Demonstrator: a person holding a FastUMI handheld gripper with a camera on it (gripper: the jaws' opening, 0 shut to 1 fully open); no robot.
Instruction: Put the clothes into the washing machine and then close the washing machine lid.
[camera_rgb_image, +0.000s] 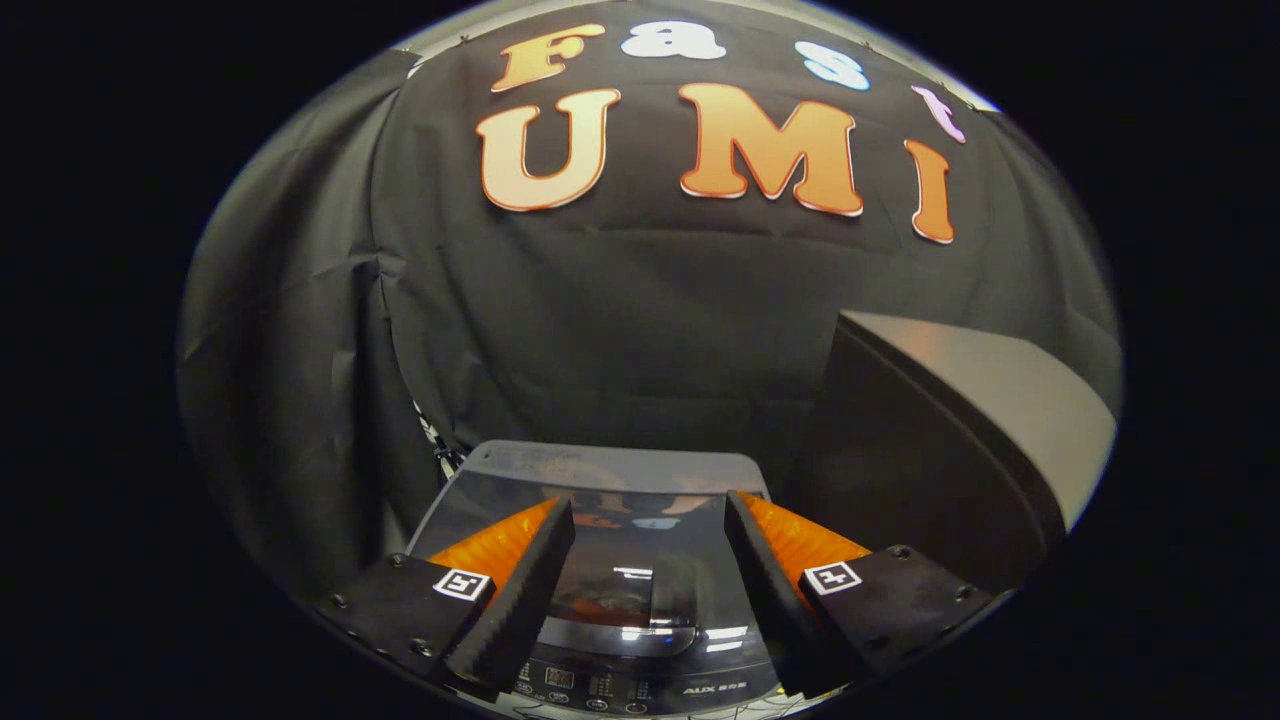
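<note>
The washing machine (640, 480) stands below and just ahead of my fingers, seen from above. Its dark see-through lid (600, 555) lies flat and shut over the tub, with reflections on it. The control panel (640, 688) runs along the machine's near edge, under the fingers. My gripper (650, 515) hovers above the lid, open, with nothing between its two black-padded fingers (525, 580). Something dim and reddish shows through the lid; I cannot tell what it is.
A dark grey box-like block (950, 440) with a lighter top stands right of the machine, rising above it. The booth's black cloth wall (620, 320) hangs close behind the machine and wraps round the left side.
</note>
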